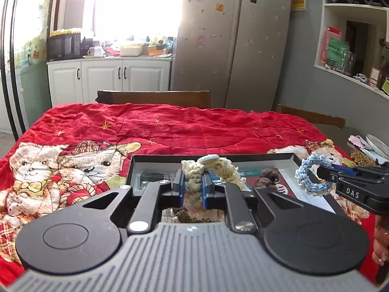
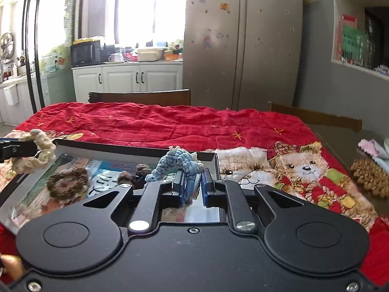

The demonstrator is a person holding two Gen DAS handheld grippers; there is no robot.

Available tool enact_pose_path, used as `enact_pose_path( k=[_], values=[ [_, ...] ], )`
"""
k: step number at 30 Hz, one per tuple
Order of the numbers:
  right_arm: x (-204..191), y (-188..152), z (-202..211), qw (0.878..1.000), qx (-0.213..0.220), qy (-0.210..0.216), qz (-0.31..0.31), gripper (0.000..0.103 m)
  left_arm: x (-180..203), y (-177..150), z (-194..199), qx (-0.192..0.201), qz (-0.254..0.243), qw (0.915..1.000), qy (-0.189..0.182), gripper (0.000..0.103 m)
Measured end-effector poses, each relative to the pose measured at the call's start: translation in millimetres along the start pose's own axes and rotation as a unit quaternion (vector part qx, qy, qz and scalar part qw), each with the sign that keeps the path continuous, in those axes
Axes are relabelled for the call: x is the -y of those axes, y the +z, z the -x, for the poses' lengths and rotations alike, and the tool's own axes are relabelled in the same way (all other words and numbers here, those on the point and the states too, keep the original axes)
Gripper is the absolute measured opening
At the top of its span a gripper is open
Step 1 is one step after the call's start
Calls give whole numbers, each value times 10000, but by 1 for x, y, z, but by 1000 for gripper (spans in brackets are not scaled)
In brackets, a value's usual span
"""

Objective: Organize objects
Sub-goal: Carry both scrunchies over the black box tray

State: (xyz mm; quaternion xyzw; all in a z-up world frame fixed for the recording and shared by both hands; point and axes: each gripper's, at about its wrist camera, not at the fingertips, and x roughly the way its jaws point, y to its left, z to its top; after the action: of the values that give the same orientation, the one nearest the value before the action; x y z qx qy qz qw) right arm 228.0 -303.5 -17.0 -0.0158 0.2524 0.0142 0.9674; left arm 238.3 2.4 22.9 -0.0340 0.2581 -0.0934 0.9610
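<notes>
My left gripper (image 1: pixel 193 186) is shut on a cream knitted scrunchie (image 1: pixel 194 172) with a white oval piece on top, held above a black shallow box (image 1: pixel 155 157). It also shows at the left of the right wrist view (image 2: pixel 36 152). My right gripper (image 2: pixel 193 186) is shut on a blue knitted scrunchie (image 2: pixel 176 161), held over the same box (image 2: pixel 136 149). In the left wrist view that blue scrunchie (image 1: pixel 310 172) hangs at the box's right edge. A brown scrunchie (image 2: pixel 66 185) lies inside the box.
The box sits on a red teddy-bear quilt (image 1: pixel 170 126) covering the table. A brown knitted item (image 2: pixel 372 177) and pink cloth (image 2: pixel 369 147) lie at the table's right edge. Wooden chair backs (image 1: pixel 155 98) stand behind the table, with a fridge (image 1: pixel 231 41) beyond.
</notes>
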Motion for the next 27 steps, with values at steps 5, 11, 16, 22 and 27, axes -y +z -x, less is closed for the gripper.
enact_pose_path(
  k=[5, 11, 16, 22, 27],
  values=[
    [2, 0, -18, 9998, -60, -34, -172, 13, 0, 0, -16, -48, 104, 9999, 8, 17],
    [0, -4, -33, 9996, -126, 8, -262, 13, -2, -4, -35, -183, 196, 9996, -13, 17],
    [-3, -8, -43, 9994, -205, 3, -265, 13, -4, -7, -41, -242, 148, 9996, 65, 17],
    [0, -8, -47, 9991, -233, 30, -354, 13, -7, -8, -46, -293, 151, 9994, 84, 18],
    [0, -9, -49, 9990, -258, 29, -354, 13, -6, -10, -49, -340, 119, 9993, 90, 18]
  ],
)
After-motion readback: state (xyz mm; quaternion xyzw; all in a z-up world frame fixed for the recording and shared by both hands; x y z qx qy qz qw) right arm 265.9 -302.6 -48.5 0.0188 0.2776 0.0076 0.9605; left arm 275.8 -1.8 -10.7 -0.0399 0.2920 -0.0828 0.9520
